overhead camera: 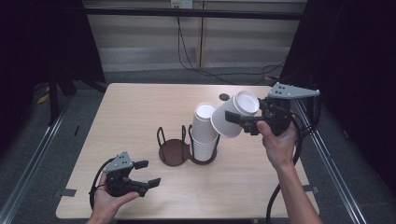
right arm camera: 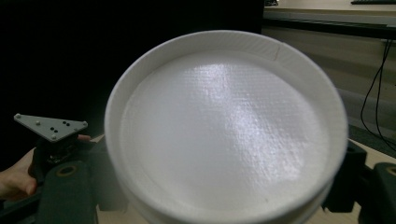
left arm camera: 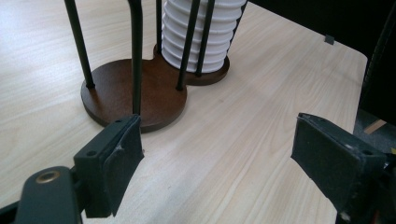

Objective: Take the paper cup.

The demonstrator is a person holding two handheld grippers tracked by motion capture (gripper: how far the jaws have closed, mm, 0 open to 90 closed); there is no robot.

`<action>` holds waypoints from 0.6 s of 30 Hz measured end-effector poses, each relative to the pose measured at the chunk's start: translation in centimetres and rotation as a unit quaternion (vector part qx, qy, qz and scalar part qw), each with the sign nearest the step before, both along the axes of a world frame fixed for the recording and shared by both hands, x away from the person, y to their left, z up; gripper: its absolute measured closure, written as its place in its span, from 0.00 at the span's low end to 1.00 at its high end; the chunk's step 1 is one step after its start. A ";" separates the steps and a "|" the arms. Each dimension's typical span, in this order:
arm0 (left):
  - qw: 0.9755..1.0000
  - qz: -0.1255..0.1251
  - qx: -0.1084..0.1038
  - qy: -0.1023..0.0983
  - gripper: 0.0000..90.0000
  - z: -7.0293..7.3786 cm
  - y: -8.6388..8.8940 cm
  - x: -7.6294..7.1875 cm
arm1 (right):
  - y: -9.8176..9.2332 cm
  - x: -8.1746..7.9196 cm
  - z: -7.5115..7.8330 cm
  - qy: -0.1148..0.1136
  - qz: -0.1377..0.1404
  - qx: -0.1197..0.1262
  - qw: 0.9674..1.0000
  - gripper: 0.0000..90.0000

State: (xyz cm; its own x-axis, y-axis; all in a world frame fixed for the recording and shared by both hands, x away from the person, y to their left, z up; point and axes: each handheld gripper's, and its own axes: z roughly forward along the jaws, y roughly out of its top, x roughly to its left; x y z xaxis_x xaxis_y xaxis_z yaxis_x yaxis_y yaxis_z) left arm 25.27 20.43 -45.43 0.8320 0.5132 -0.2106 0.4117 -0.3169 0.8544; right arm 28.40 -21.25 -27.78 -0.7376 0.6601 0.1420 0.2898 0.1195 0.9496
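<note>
Right gripper [overhead camera: 240, 119] is clamped on a white paper cup [overhead camera: 233, 114], held up in the air over the right half of the worktop [overhead camera: 140, 107], just beside and a bit above the stack of cups [overhead camera: 204, 133]. The cup is tipped nearly on its side, base toward the gripper body, mouth pointing down and left toward the stack. My guess is it's either just lifted off the stack or about to go onto it or into the empty ring; can't tell which from this alone. In the right gripper view the cup's round recessed base [right arm camera: 226, 126] sits right in front of the lens: glossy, faintly woven-looking paper with a rolled rim. The jaw contact itself is mostly hidden there, so the grip is judged from the high view.

Left gripper [overhead camera: 145, 173] rests low near the front left of the worktop, jaws wide apart, holding nothing, aimed at the holder [left arm camera: 135, 93]. It looks parked and out of the way.

The holder is a dark brown base of two joined discs with thin black upright rods. The near disc is bare; the far one carries the nested stack, whose white ribbed rims [left arm camera: 201, 32] are layered between the rods. The worktop is pale wood-grain laminate, smooth.
</note>
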 end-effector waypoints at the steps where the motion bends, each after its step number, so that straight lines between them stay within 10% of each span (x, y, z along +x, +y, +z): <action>1: 1.000 0.000 0.000 0.000 0.18 0.0 0.0 0.0 | 0.0 0.0 0.0 0.000 0.000 0.000 1.000 0.25; 18: 1.000 -0.021 -0.001 -0.023 0.19 1.0 -1.0 -0.2 | -0.2 -2.1 -2.7 0.025 0.010 -0.028 0.999 0.25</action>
